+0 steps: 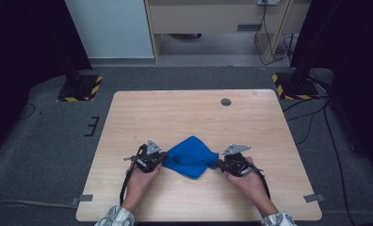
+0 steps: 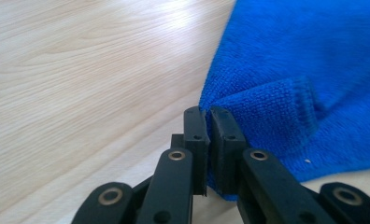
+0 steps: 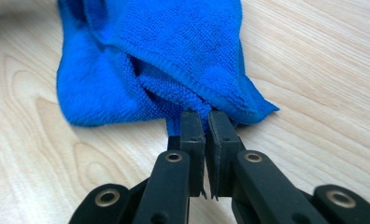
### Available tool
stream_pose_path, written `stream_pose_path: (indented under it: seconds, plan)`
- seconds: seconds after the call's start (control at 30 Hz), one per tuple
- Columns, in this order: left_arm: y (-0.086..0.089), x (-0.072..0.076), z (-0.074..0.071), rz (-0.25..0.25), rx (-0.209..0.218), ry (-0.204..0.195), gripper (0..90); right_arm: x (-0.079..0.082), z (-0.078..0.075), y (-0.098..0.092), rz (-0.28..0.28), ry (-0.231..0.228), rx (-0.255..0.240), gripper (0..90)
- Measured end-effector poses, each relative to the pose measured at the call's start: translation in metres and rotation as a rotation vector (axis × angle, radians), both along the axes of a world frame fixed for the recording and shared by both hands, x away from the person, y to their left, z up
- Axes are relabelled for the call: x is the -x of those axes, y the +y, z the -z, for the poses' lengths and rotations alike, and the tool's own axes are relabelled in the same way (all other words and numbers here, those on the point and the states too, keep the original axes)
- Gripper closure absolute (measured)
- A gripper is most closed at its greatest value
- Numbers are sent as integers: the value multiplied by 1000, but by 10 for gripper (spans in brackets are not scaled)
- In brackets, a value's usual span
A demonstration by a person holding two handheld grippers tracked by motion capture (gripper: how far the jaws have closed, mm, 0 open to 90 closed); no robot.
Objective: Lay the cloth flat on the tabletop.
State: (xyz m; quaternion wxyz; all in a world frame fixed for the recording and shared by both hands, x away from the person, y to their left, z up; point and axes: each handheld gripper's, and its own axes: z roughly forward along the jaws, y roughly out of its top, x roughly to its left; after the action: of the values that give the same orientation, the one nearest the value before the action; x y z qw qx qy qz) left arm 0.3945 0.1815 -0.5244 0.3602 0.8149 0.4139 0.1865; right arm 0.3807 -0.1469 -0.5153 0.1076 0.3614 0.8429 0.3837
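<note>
A blue cloth (image 1: 190,155) lies crumpled on the wooden table (image 1: 184,113), between the two hands. My left gripper (image 1: 163,157) is at its left corner, shut on the blue cloth (image 2: 286,93); in the left gripper view the jaws (image 2: 207,114) pinch a fold of the hem. My right gripper (image 1: 217,164) holds the right corner. Its jaws (image 3: 205,116) are shut on a bunched edge of the cloth (image 3: 164,60). Both corners sit low, close to the tabletop.
A small dark round disc (image 1: 226,101) sits near the table's far edge. Two stand bases with yellow-black tape (image 1: 81,87) (image 1: 293,85) stand on the floor beyond the far corners. Grey tape tabs (image 1: 82,198) mark the near corners.
</note>
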Motion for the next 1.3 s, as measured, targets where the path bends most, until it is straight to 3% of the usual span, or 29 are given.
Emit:
stream_pose_path:
  seconds: [0.17, 0.37, 0.53, 0.7, 0.9, 1.07, 1.3]
  plan:
    - [2, -3, 4, -6, 0, 8, 828, 4, 0, 3, -14, 5, 5, 853]
    - [5, -2, 3, -37, 4, -8, 662, 1, -3, -2, 24, -28, -19, 643]
    - [8, 2, 0, -49, 30, -21, 575, -1, -8, -8, 21, -47, -48, 576]
    - [10, 8, -5, -51, 52, -33, 554, -2, -13, -14, 33, -83, -67, 599]
    - [10, 21, -12, -40, 76, -36, 557, -7, -14, -19, 50, -122, -90, 737]
    - [1, 33, -17, -25, 83, -54, 526, -10, -9, -19, 42, -116, -93, 698]
    - [-8, 34, -15, -21, 82, -60, 450, -15, -2, -15, 31, -94, -112, 629]
